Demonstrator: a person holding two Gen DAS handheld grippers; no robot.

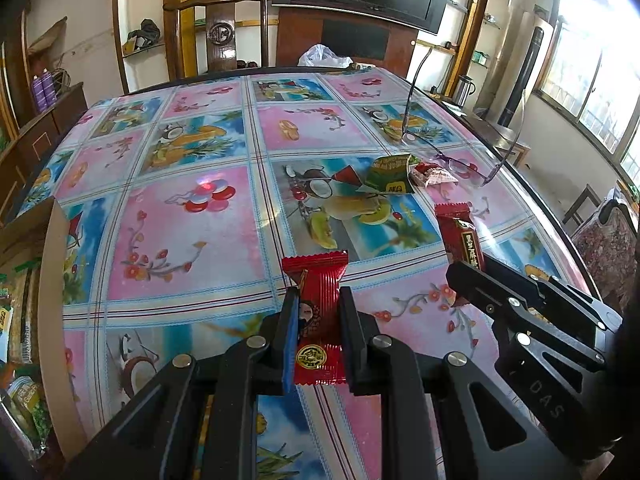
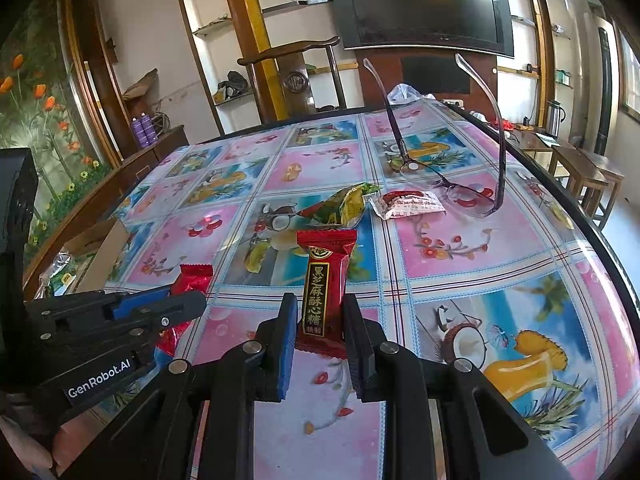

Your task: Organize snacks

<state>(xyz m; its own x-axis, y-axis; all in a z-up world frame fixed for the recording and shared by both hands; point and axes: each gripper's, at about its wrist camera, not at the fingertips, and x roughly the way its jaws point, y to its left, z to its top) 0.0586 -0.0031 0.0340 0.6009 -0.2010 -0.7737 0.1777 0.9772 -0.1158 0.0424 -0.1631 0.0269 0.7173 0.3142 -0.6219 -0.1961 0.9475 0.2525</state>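
The left tongs are clamped on a bright red ribbed candy, held upright between both pads above the desk. The right tongs are clamped on a dark red candy bar printed with gold characters, also upright.

Left wrist view only: the gold round seal on the lower part of the ribbed candy; a cardboard box with green packets at the left desk edge.

Right wrist view only: the full character label on the dark bar; a floral wall mural at left.

Both views: 2 loose snacks lie on the patterned cloth beyond the tongs, a green packet and, just beside it, a red-and-white packet. Purple-framed spectacles rest lenses-down just beside the red-and-white packet, arms raised. A wooden chair and a wall-mounted television stand behind the desk.

Obstruction: each pair of tongs covers the sides of its own candy and, seen from the other camera, hides most of it.
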